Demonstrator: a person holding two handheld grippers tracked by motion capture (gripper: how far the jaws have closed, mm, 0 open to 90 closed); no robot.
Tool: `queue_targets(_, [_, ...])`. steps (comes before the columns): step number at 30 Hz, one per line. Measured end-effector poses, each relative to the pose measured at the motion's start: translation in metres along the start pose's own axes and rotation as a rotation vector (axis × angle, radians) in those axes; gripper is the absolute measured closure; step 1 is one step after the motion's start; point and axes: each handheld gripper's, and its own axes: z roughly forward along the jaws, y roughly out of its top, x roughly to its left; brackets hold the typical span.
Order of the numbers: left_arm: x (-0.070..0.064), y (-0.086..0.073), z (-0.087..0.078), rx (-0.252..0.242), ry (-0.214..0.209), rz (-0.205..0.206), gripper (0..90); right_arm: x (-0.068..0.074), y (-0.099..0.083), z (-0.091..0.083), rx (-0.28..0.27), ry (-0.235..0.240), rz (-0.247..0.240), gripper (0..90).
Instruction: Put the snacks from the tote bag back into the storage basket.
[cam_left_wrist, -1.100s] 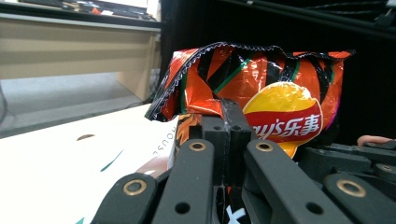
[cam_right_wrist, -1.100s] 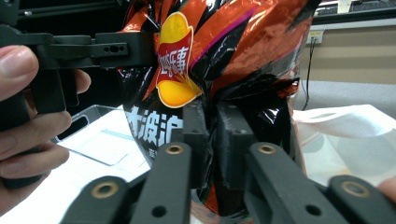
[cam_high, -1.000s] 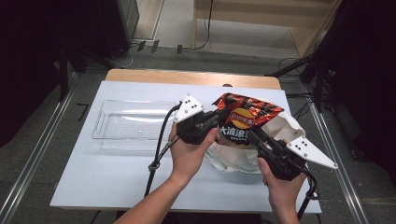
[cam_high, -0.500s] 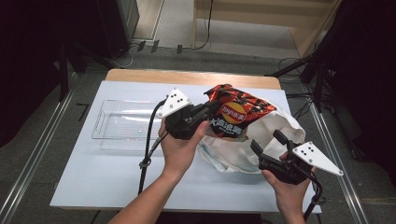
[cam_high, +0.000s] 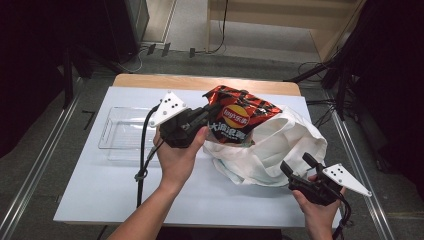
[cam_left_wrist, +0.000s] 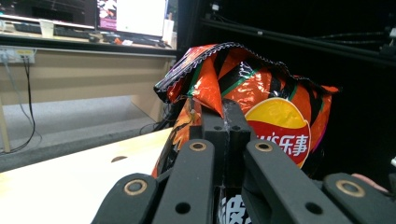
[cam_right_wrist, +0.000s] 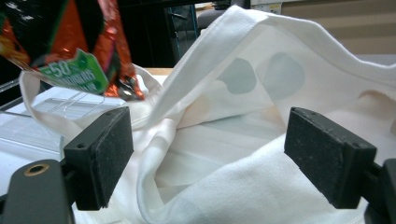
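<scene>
A red-and-orange chip bag (cam_high: 240, 120) (cam_left_wrist: 275, 116) hangs above the mouth of a white cloth bag (cam_high: 280, 145) that lies crumpled on the table. My left gripper (cam_high: 210, 117) (cam_left_wrist: 229, 126) is shut on the chip bag's left edge and holds it upright. My right gripper (cam_high: 296, 165) (cam_right_wrist: 219, 154) stands open near the table's front right, just short of the cloth bag (cam_right_wrist: 261, 93), with nothing between its pads. The chip bag's lower corner (cam_right_wrist: 79, 42) shows at the upper left of the right gripper view.
A clear plastic tray (cam_high: 125, 132) lies on the white table top (cam_high: 100, 190) to the left of my left hand. A wooden strip (cam_high: 200, 82) runs along the far edge. Dark floor and cables surround the table.
The left gripper carried the chip bag up and to the left, out over the cloth bag. The right gripper drew back from the cloth bag toward the front right.
</scene>
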Motion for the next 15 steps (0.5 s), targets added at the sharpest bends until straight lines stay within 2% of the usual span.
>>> queue_targets(11, [0.028,0.003,-0.024,-0.029,0.046,-0.036,90.0,0.000,-0.003,0.000,0.011,0.003,-0.012,17.4])
queue_targets(14, [0.033,0.005,-0.031,-0.037,0.067,-0.023,90.0,-0.001,-0.004,0.000,0.019,0.000,-0.002,17.4])
queue_targets(15, [0.034,0.006,-0.033,-0.042,0.063,-0.030,90.0,-0.002,-0.004,0.000,0.021,-0.004,-0.003,17.4])
